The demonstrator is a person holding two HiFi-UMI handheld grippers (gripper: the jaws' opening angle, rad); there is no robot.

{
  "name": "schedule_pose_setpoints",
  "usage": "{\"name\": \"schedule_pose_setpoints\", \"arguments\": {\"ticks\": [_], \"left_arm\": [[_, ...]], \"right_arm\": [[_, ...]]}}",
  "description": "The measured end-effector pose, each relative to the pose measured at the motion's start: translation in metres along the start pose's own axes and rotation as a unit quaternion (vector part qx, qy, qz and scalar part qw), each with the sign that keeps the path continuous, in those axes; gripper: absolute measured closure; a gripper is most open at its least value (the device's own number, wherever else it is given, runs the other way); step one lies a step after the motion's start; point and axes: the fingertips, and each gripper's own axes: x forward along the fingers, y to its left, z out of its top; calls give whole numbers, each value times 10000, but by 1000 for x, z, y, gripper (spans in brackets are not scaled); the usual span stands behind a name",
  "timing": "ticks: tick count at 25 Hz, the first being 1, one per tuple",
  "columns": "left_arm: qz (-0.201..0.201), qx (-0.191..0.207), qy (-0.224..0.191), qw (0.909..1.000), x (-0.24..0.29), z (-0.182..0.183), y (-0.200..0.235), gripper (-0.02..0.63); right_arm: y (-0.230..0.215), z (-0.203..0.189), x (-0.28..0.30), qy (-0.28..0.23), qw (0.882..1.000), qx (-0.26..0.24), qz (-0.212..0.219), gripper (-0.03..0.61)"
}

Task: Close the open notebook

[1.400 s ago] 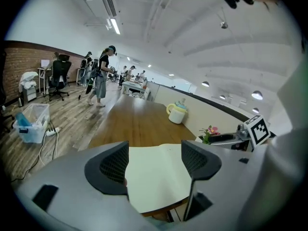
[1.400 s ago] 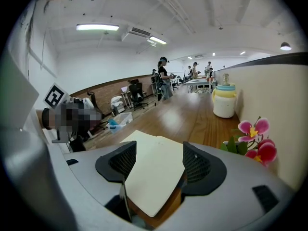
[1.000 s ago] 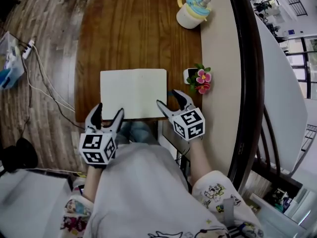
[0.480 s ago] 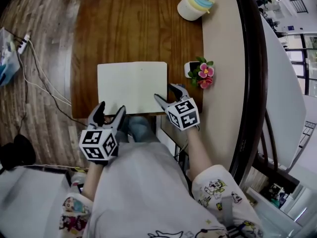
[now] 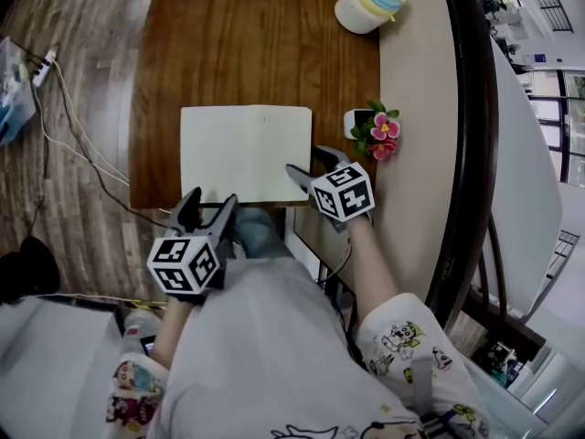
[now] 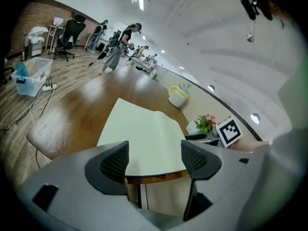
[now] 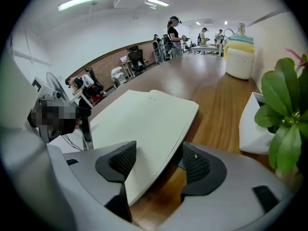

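The open notebook [image 5: 245, 154] lies flat near the front edge of the wooden table [image 5: 247, 44], its cream pages plain apart from a few faint marks near the top, too small to read. The right gripper [image 5: 306, 161] holds its jaws apart around the notebook's right-hand edge, one jaw over the page and one beside the stack. The left gripper [image 5: 212, 199] hovers off the table's near edge, jaws spread and empty. Both marker cubes show black-and-white square patterns. A potted flower [image 5: 377, 133] stands just right of the notebook.
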Motion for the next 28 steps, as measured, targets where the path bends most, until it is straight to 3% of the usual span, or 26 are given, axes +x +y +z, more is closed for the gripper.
{"name": "schedule_pose_setpoints", "arguments": {"ticks": [11,15,23,28], "left_arm": [[-331,-1023,-381,9935,-4,-14,-9,298],[-485,-1606,-530,9844,-6,-21,-10,298],[-652,-2225,-336,9722,-1,-47,-20,298],[-925,-2817,-405,9542,7,-48,-28,298]], "right_arm": [[0,-1,1,241,9997,-21,-4,310],[1,-1,0,234,9997,-19,-10,310],[0,-1,0,149,9999,-2,-39,310],[0,-1,0,144,9999,3,-50,310]]}}
